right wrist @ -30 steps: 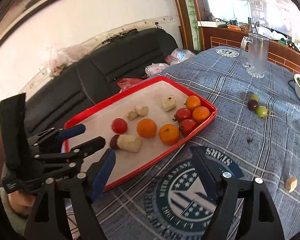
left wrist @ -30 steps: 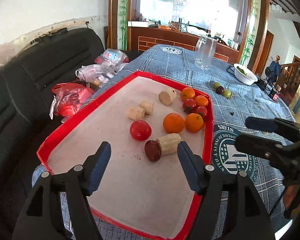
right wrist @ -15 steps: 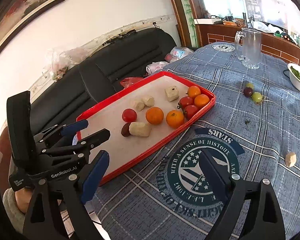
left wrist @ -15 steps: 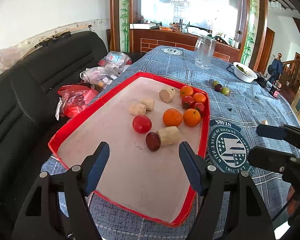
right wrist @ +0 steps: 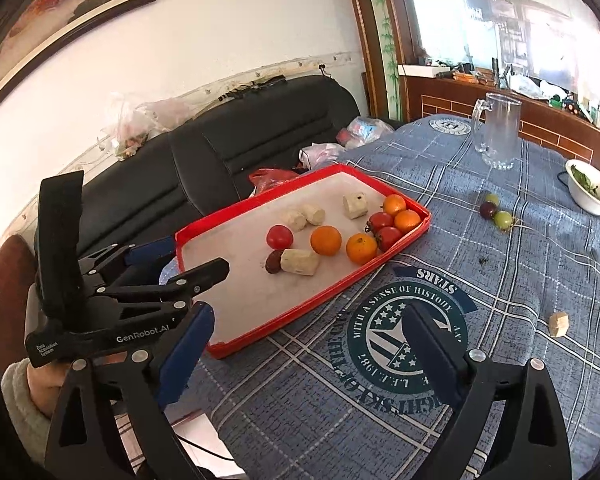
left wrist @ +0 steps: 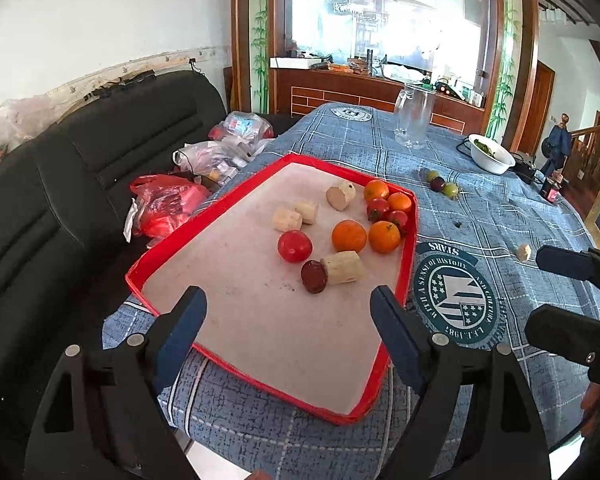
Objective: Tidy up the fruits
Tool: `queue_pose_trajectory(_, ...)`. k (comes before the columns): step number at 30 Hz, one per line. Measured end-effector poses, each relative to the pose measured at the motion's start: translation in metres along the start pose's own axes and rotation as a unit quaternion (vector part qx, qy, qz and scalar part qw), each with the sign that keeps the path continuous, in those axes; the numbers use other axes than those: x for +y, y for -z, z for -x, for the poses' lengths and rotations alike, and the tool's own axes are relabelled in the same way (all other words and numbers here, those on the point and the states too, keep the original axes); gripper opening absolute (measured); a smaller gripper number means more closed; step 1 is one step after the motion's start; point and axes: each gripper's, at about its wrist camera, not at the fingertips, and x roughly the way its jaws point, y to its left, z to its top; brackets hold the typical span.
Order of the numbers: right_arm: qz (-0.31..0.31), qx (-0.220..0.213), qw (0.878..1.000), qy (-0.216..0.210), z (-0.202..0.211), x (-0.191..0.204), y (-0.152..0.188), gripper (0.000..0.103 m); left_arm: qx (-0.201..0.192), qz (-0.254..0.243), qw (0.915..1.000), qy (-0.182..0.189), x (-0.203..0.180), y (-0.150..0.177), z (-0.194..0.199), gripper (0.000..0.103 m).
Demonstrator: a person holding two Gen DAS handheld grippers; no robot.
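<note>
In the left wrist view, the left gripper (left wrist: pixel 288 322) hangs over the near end of a red tray (left wrist: pixel 406 276) that lies on a desk under a blue checked cloth (left wrist: pixel 480 208); its fingers (left wrist: pixel 182 330) stand wide apart, have just been opening, and have nothing between them. The fruit lies toward the far right of the tray: a red tomato (left wrist: pixel 295 245), two oranges (left wrist: pixel 349 235) side by side, a dark red fruit (left wrist: pixel 314 277) touching a pale cut chunk (left wrist: pixel 343 267), and a cluster of small tomatoes and oranges (left wrist: pixel 389 206) against the far right rim. Three more pale chunks (left wrist: pixel 287 219) lie farther back. Outside the tray, three grapes (left wrist: pixel 440 183) sit on the cloth near a white bowl (left wrist: pixel 492 159) and a glass jug (left wrist: pixel 413 122). In the right wrist view, the right gripper (right wrist: pixel 306 342) is over the round emblem (right wrist: pixel 406 334) on the cloth, just beside the tray's (right wrist: pixel 312 306) near edge, its fingers (right wrist: pixel 186 348) also wide apart, just opened further, and holding nothing. The left gripper (right wrist: pixel 180 260) shows at the left, held by a hand (right wrist: pixel 44 386) in a fleecy sleeve. A lone pale piece (right wrist: pixel 559 324) lies on the cloth to the right, well apart from the tray, and a black sofa (right wrist: pixel 228 148) stands behind.
</note>
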Motion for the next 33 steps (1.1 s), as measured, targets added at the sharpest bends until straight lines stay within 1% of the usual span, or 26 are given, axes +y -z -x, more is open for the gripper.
queue_pose_trajectory(3,0.003,-0.002,1.0,0.002,0.005,0.003,0.002,0.096,-0.002,-0.01,0.9999,-0.012,-0.003,0.003,0.003,0.085)
queue_pose_trajectory(9,0.008,-0.006,1.0,0.006,0.012,0.01,0.004,0.096,-0.004,-0.015,0.9997,-0.018,-0.004,0.007,0.009,0.085)
queue_pose_trajectory(14,0.009,-0.006,1.0,0.01,0.015,0.012,0.005,0.097,-0.004,-0.009,0.9999,-0.012,-0.001,0.008,0.013,0.085)
queue_pose_trajectory(22,0.01,-0.004,1.0,0.016,0.017,0.014,0.007,0.097,-0.003,-0.012,0.9999,-0.001,-0.005,0.01,0.016,0.086)
queue_pose_trajectory(26,0.01,0.004,1.0,0.024,0.016,0.014,0.008,0.097,-0.006,-0.019,0.9998,-0.004,-0.009,0.01,0.018,0.086)
queue_pose_trajectory(33,0.006,0.002,1.0,0.028,0.018,0.013,0.008,0.097,-0.013,-0.023,0.9996,-0.003,-0.011,0.008,0.024,0.086)
